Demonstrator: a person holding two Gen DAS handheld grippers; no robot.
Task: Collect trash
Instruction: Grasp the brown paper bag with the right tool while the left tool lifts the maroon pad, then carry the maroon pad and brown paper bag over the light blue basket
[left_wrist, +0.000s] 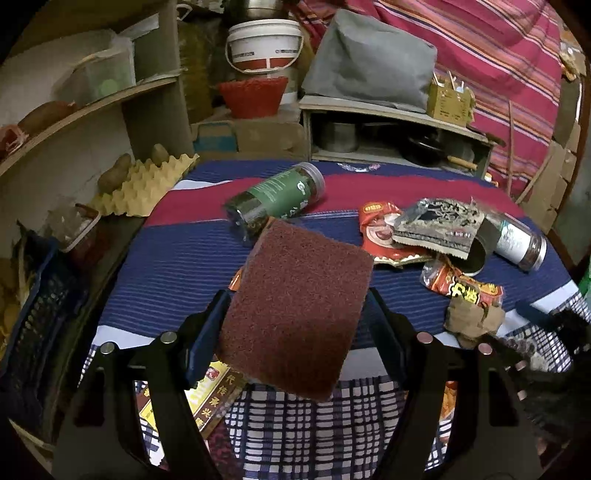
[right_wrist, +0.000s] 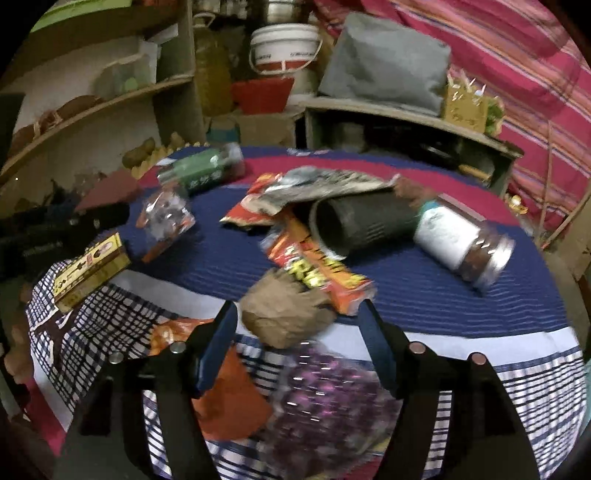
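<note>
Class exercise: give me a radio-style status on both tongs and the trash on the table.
Left tongs shut on brown scouring pad. Right tongs open over crumpled brown paper, not gripping. Wrappers and jars crowd the cloth.

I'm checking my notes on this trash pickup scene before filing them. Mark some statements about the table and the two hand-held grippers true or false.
1. The left hand-held gripper holds a brown scouring pad. True.
2. The green-labelled jar stands upright. False: it lies on its side on the striped cloth.
3. The right hand-held gripper is clamped on the crumpled brown paper. False: its jaws stand open, with the paper lying between the fingertips.
4. A black cup lies on its side among snack wrappers. True.
5. The white bucket sits on the table. False: it is behind the table, above a red basket.
</note>
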